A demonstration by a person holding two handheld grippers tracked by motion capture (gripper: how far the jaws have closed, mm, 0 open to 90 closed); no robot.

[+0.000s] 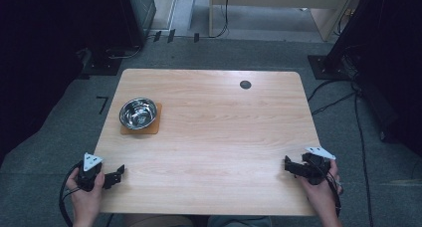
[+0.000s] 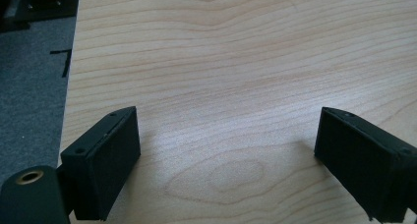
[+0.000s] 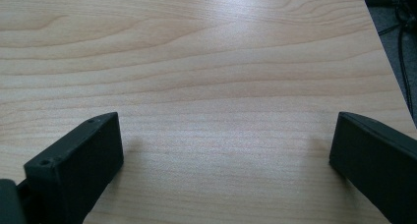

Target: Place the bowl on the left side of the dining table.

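**Inspector:** Starting at the left. The left gripper [image 1: 115,175] rests at the near left corner of the pale wooden table [image 1: 224,137], held in the person's left hand [image 1: 85,199]. Its jaws stand wide apart with bare wood between them, as the left gripper view confirms.

**Assistant:** And the work piece?

**Inspector:** A round, shiny stainless-steel bowl [image 1: 138,112] sits upright on a square orange-brown mat [image 1: 155,125], towards the far left of the table. It lies well apart from the left gripper, further out and slightly right of it. Bowl and mat are in contact; nothing else touches them.

**Assistant:** Centre and right?

**Inspector:** The centre is bare wood, save a small dark round cable port [image 1: 245,84] near the far edge. At the near right corner, the right gripper [image 1: 288,166] is held in the right hand [image 1: 321,192], jaws likewise spread wide on nothing, well clear of the bowl.

**Assistant:** Recommendation for the step in hand?

**Inspector:** In my judgement, the reach is the left gripper's, being nearer. Keep the jaws open, approach the near rim from above, straddle the thin wall with one jaw inside and one outside, and close gently; polished steel is liable to slip, and the mat may shift.
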